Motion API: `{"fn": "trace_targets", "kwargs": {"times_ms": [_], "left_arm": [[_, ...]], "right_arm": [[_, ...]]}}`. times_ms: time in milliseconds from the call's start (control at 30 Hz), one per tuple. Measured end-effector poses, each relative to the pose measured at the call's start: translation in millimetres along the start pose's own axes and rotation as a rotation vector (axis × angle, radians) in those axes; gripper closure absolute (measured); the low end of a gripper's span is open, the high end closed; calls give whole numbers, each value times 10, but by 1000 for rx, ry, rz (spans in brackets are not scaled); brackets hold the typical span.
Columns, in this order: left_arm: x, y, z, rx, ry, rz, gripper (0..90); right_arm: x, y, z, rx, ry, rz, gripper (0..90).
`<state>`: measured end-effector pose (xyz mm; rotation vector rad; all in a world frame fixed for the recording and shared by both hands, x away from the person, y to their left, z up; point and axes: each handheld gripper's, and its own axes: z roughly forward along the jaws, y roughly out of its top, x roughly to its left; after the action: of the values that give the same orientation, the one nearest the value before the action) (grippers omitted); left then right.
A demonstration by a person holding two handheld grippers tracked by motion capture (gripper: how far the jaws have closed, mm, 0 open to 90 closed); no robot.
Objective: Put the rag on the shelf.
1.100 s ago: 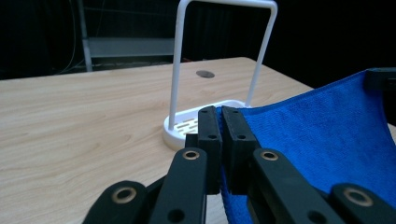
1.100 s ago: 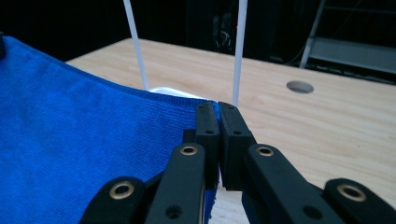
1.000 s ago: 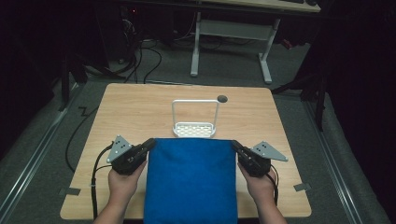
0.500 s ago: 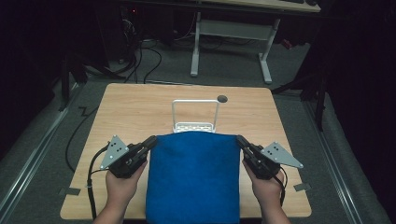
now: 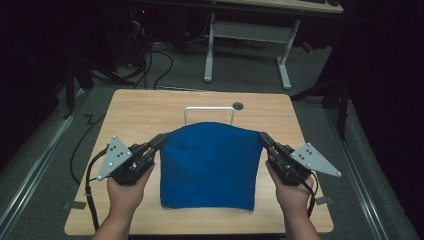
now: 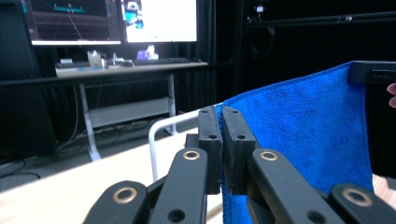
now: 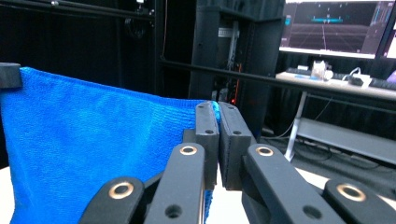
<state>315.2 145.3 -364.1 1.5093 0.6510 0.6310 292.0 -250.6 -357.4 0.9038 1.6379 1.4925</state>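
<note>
Blue microfibre cloth (image 5: 209,165) hung stretched between both tongs above the light wooden worktop (image 5: 140,112). Left tongs (image 5: 159,141) pinched its top left corner, right tongs (image 5: 263,138) the top right, each clamped tight on fabric. Top edge ran left to right; white wire rack (image 5: 209,112) stood just beyond it, equally near both hands. Lower hem seemed to reach the worktop.
</note>
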Motion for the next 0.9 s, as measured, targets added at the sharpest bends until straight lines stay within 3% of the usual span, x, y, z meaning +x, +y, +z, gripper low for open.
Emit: {"fn": "trace_targets", "kwargs": {"times_ms": [367, 567, 800, 900], "left_arm": [[135, 340, 35, -65, 32, 20, 875], [188, 385, 87, -61, 41, 23, 876], [376, 420, 263, -40, 20, -26, 878], [452, 440, 350, -26, 38, -17, 878]], "right_arm": [[-15, 330, 95, -44, -11, -46, 884], [-78, 385, 152, -40, -11, -37, 884], [-227, 439, 262, -19, -15, -14, 886], [-288, 457, 333, -8, -33, -16, 885]]}}
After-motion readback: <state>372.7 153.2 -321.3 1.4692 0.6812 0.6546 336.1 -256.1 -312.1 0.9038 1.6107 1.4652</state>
